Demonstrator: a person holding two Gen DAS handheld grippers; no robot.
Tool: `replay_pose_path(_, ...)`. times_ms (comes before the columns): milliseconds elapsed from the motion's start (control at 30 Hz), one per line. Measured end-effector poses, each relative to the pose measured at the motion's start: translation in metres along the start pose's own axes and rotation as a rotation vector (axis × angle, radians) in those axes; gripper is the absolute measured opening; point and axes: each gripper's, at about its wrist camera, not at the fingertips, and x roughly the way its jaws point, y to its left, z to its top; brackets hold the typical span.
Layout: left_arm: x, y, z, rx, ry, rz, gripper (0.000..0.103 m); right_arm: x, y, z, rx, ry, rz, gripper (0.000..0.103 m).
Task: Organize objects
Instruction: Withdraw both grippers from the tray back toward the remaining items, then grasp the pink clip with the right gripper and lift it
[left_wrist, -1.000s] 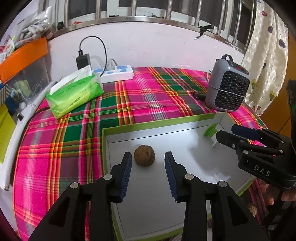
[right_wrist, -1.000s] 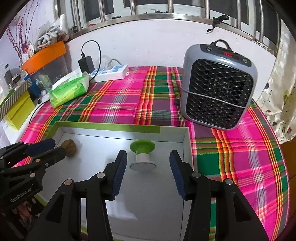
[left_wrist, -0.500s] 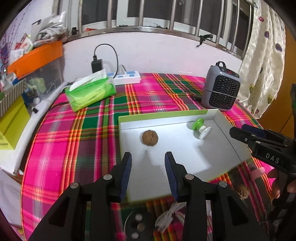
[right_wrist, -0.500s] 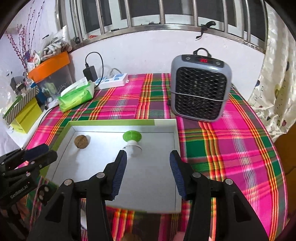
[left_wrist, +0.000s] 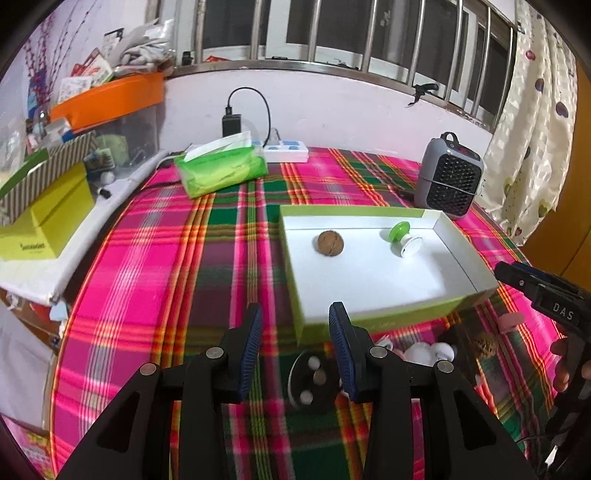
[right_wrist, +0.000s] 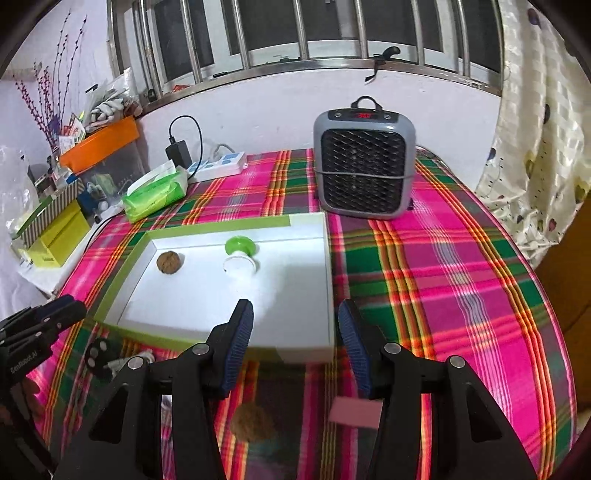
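The tray (left_wrist: 373, 317), a shallow box with white floor and lime-green outer walls, lies on the plaid tablecloth (left_wrist: 166, 266) near the middle of the table, with its near wall just beyond both grippers. Inside it there are two things: one brown walnut (left_wrist: 330, 243) near the far left corner and one green-topped white stopper (left_wrist: 405, 240) lying tilted toward the far right; they are well apart, and the near half of the white floor is bare. On the cloth in front of the near wall there are more small things: one black round disc (left_wrist: 314, 380) with pale dots, some white balls (left_wrist: 430, 350) whose number I cannot tell, one second walnut (right_wrist: 253, 421) and one pink flat piece (right_wrist: 354, 413). The left gripper (left_wrist: 295, 347) hovers over the cloth before the near left corner of the tray, its blue-padded fingers spread apart and holding nothing. The right gripper (right_wrist: 295, 343) hangs over the near right corner, also spread wide and empty. Wide bare cloth lies to the left of the tray and also to the right of it. Behind the tray stand one grey heater (right_wrist: 364, 166) just past the far right corner, one green tissue pack (left_wrist: 221, 170) and one white power strip (left_wrist: 286, 151) at the wall.
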Motion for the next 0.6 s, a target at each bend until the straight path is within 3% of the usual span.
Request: replay_pose_path(600,-0.012,0.019,-0.041,-0.073,0.016,-0.064,0.039,-0.034,-0.031,-0.044,0.028,-0.004,-0.058,0.050)
